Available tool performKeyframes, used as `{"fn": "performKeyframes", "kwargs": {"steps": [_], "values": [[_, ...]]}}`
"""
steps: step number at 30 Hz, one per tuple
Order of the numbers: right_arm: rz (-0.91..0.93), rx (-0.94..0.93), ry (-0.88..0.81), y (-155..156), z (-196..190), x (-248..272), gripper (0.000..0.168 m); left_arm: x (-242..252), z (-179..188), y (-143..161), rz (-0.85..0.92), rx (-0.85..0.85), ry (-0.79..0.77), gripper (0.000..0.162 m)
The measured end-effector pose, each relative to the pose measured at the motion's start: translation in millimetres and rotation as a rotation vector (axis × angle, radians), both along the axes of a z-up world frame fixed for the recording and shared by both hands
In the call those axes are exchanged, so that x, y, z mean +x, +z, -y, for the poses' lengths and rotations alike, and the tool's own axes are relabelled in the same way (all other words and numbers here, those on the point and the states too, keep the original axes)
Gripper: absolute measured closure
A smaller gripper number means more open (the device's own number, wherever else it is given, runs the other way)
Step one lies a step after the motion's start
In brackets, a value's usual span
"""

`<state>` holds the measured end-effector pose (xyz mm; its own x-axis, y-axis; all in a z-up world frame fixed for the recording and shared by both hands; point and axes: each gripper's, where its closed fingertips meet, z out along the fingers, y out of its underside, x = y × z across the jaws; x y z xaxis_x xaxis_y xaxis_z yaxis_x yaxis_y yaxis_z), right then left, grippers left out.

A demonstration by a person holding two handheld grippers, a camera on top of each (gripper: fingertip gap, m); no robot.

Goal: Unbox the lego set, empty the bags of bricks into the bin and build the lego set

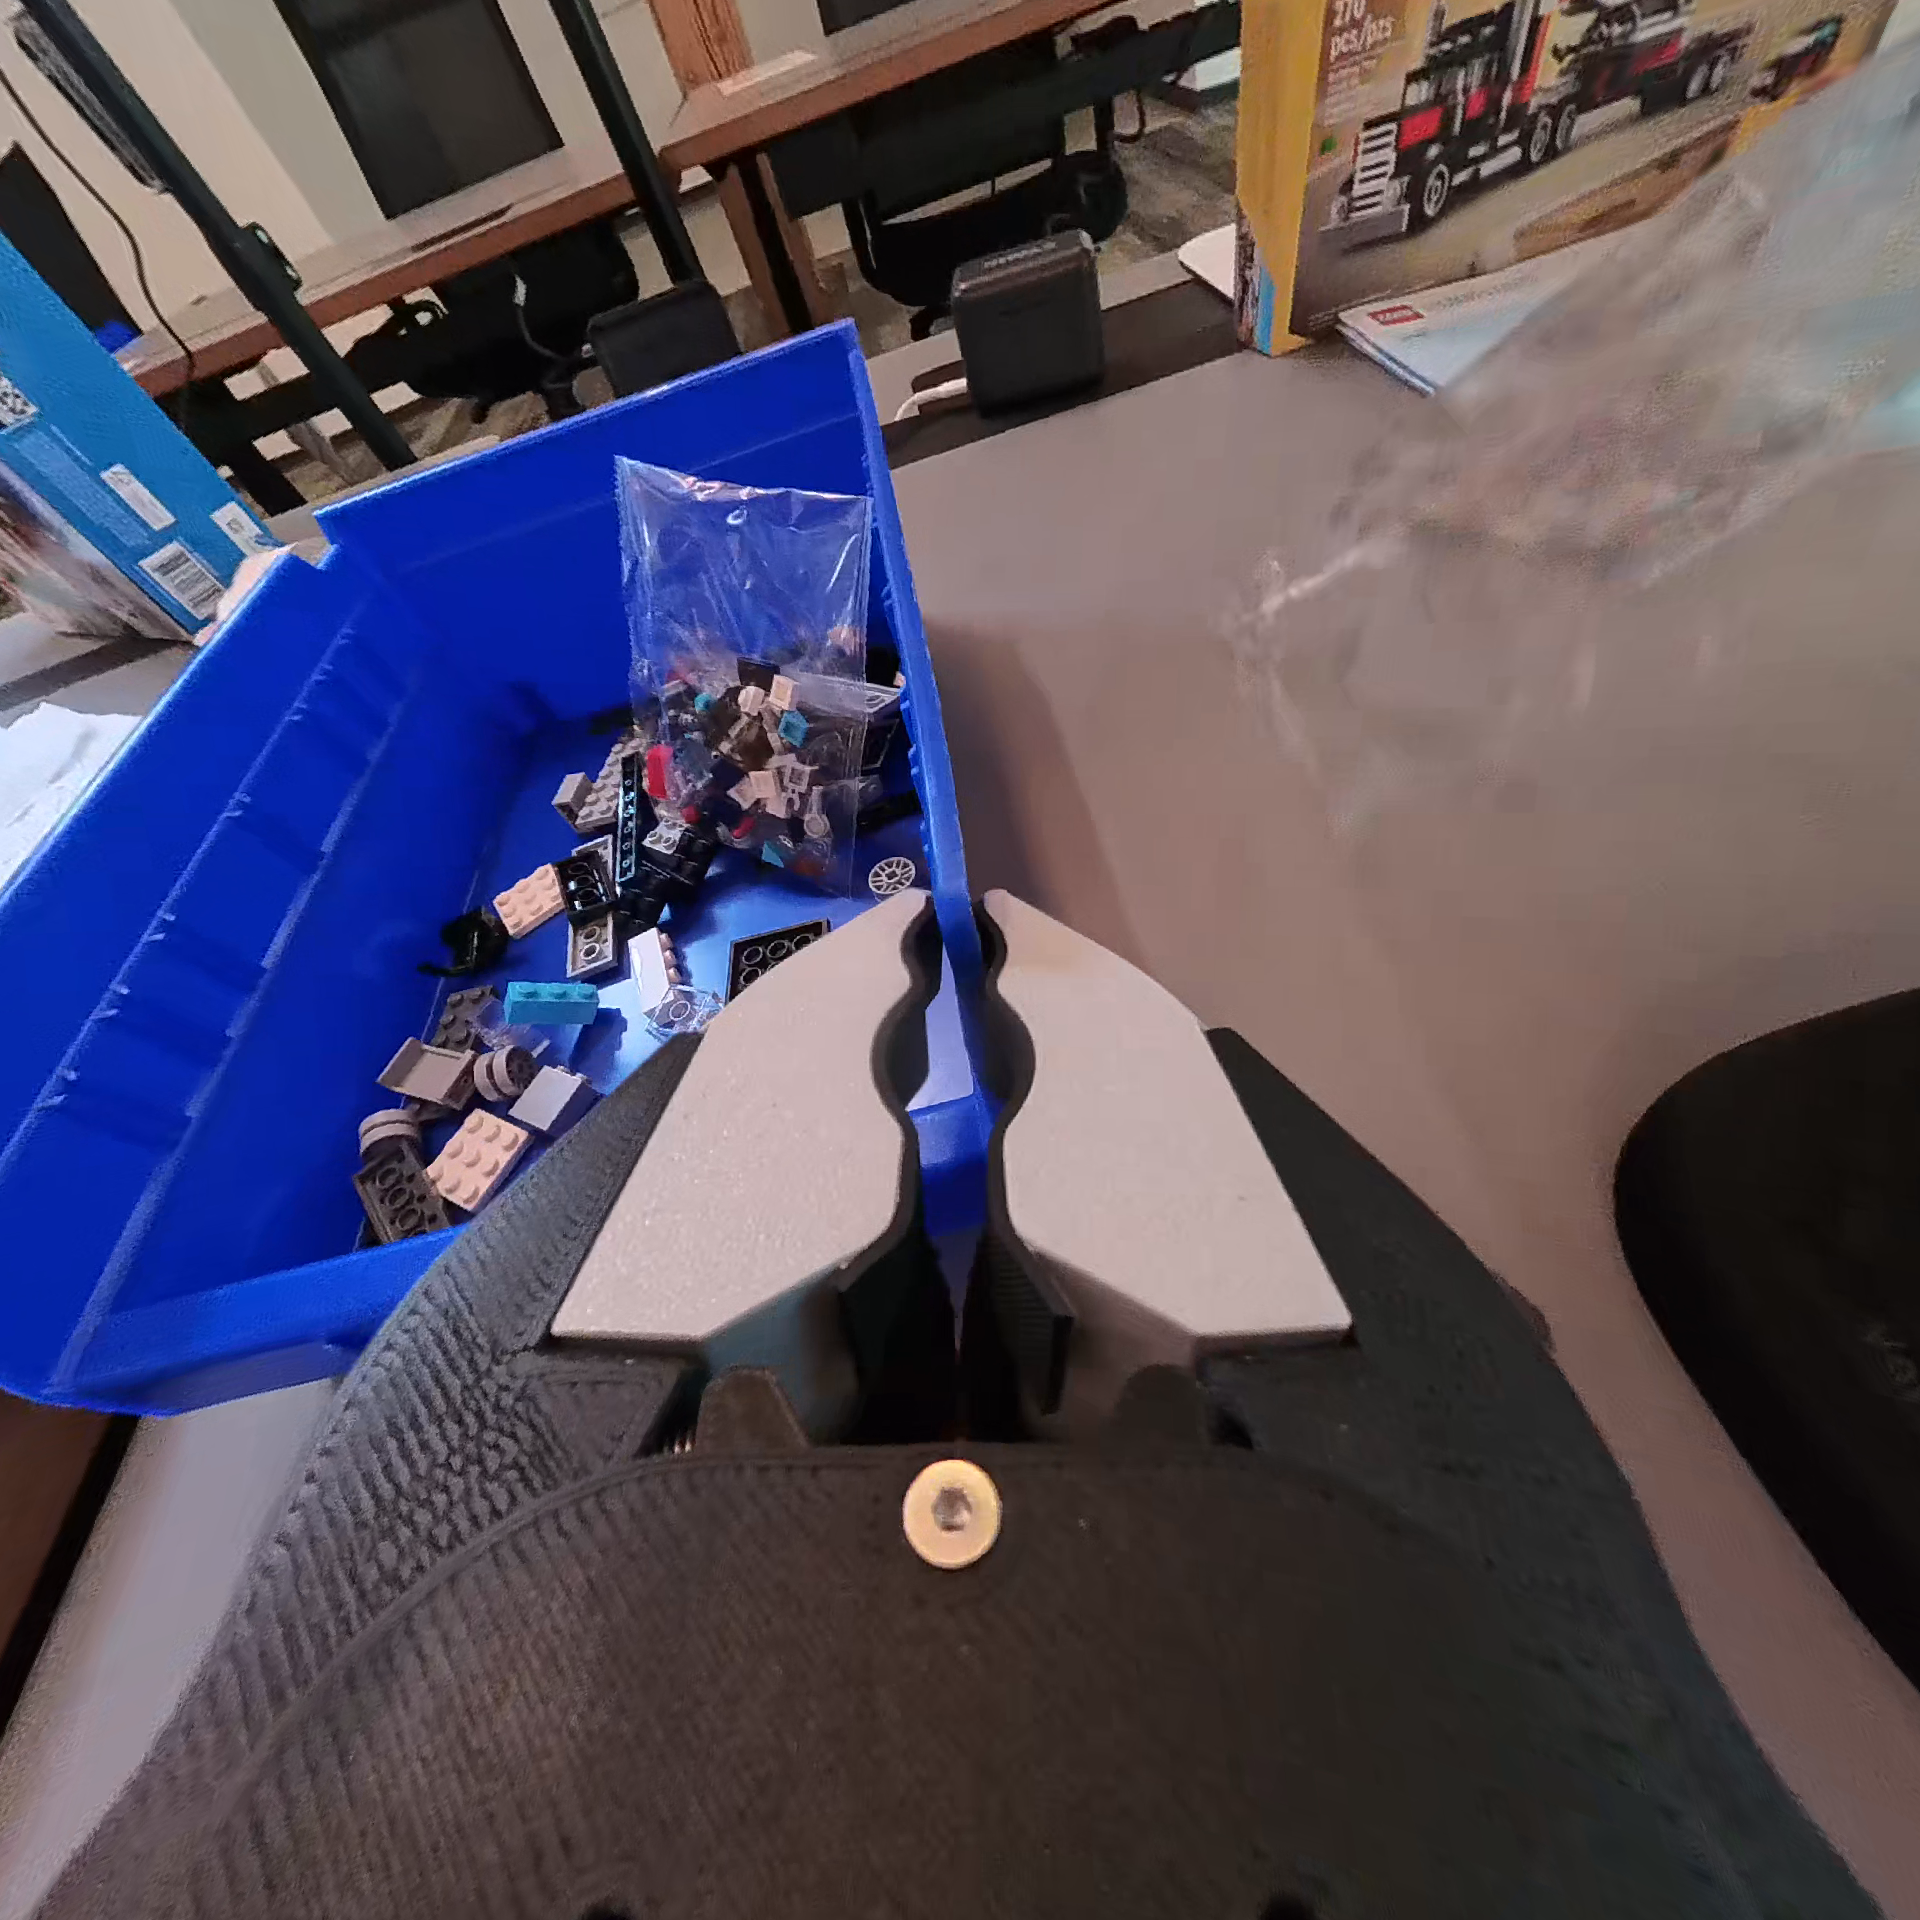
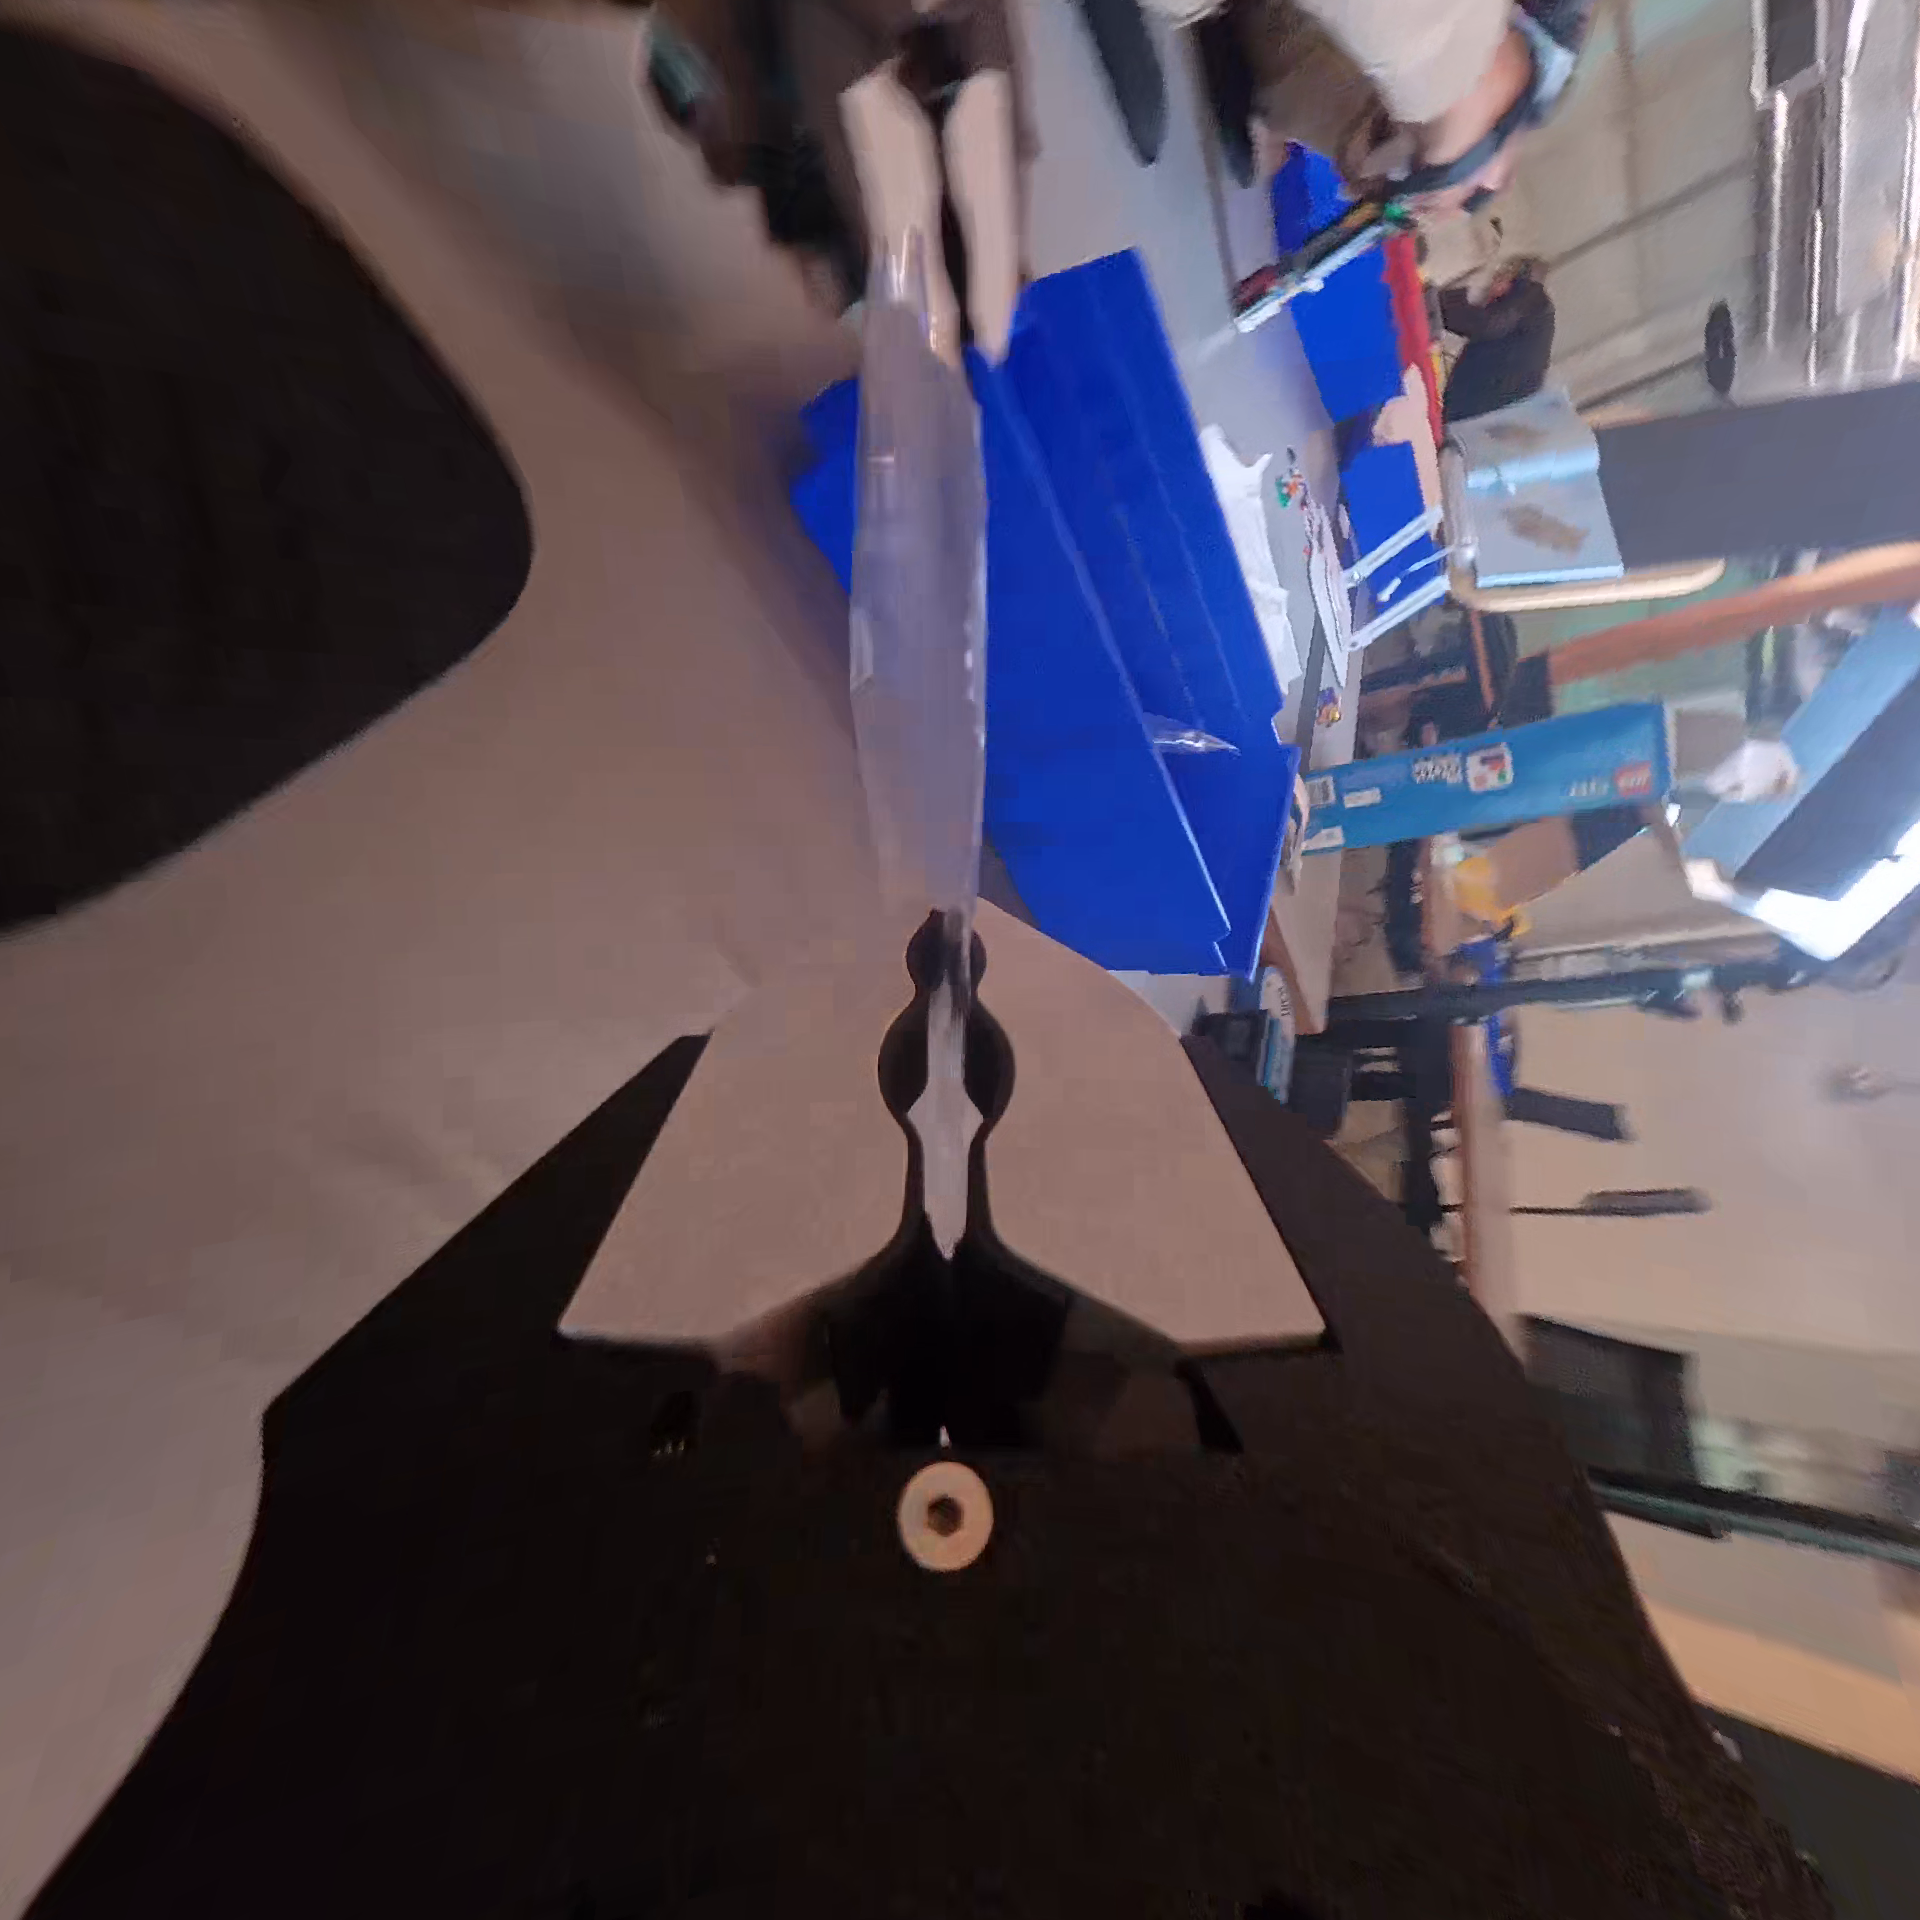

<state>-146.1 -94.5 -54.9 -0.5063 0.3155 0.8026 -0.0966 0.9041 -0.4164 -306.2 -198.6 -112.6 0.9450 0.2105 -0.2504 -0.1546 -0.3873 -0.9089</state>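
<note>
My left gripper [image 1: 961, 914] is shut on the right wall of the blue bin [image 1: 260, 831]. The bin holds loose bricks [image 1: 551, 1003] and a clear bag of small bricks [image 1: 748, 665] that stands against that wall. My right gripper [image 2: 948, 940] is shut on a clear plastic bag [image 2: 920, 623], held in the air beside the bin [image 2: 1122, 675]. I see no bricks in this bag. It shows as a blur in the left wrist view [image 1: 1662, 416]. The left gripper [image 2: 956, 312] shows far off at the bin's wall.
The yellow lego box [image 1: 1507, 135] stands at the back right, with the instruction booklet [image 1: 1455, 322] lying beside it. A small black box [image 1: 1023, 312] sits behind the bin. A black round pad [image 1: 1787, 1299] lies on the grey table at the right. A blue box [image 1: 94, 457] stands to the left.
</note>
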Motion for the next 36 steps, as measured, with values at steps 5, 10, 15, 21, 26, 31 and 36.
{"fn": "performKeyframes", "kwargs": {"steps": [5,10,15,21,26,31,36], "values": [[0.006,0.246,0.015,-46,-1,-7,0.168,-5,5,5,0.041,0.004,0.044,0.159],[0.022,0.328,0.058,-71,1,-17,0.168,-8,9,14,0.082,0.041,0.058,0.159],[0.016,0.334,0.115,-84,8,-29,0.168,-8,9,33,0.137,0.103,0.047,0.159],[0.012,0.326,0.171,-98,20,-63,0.165,-11,10,47,0.166,0.146,0.045,0.159],[0.073,0.328,0.182,-113,25,-90,0.136,-12,11,57,0.174,0.167,0.042,0.159],[0.274,-0.017,0.126,-95,29,-58,0.116,-12,11,59,0.182,0.179,0.038,0.159],[0.411,-0.531,-0.237,-73,3,-45,0.088,-12,12,61,0.189,0.196,0.037,0.159]]}}
